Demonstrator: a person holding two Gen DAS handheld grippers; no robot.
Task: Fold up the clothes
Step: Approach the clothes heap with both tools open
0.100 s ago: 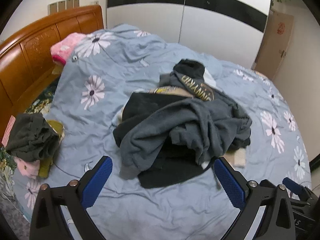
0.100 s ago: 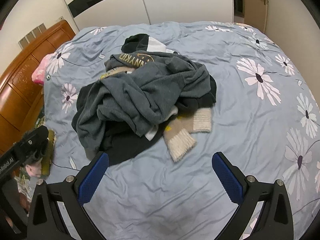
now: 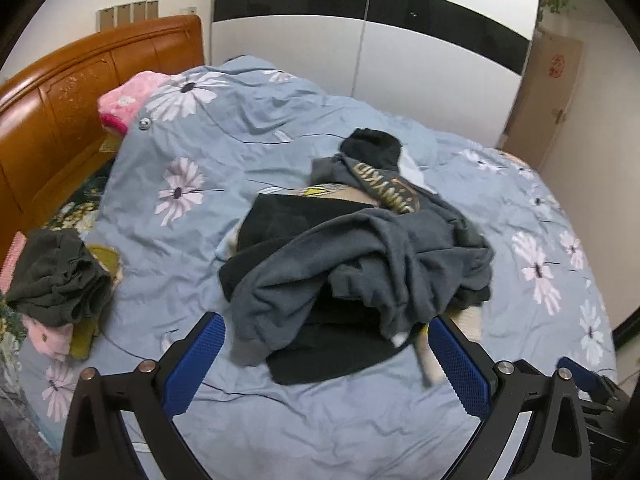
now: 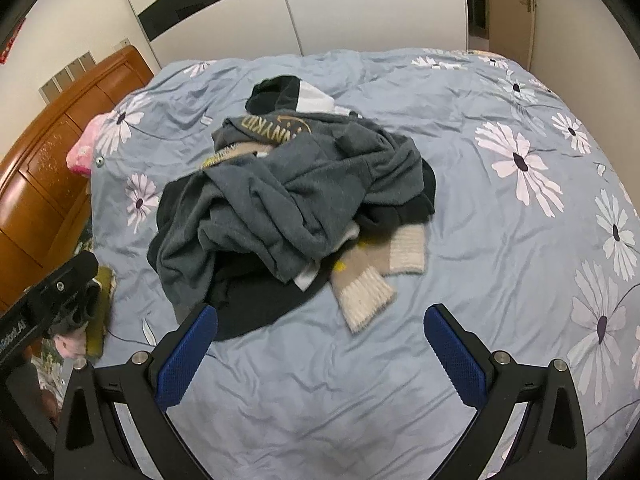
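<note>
A heap of crumpled clothes lies in the middle of the bed: a grey sweatshirt on top, black garments under it, and a beige knit piece with cream cuffs sticking out on the near right. My left gripper is open and empty, just short of the heap's near edge. My right gripper is open and empty, above bare sheet in front of the heap. The left gripper's body shows at the left of the right wrist view.
The bed has a blue sheet with white flowers. A wooden headboard is at the left, with a pink pillow. A second small pile of dark, pink and yellow clothes lies at the left edge. A white wardrobe stands behind.
Both grippers have moved very slightly toward the heap. Nothing was taken hold of.
</note>
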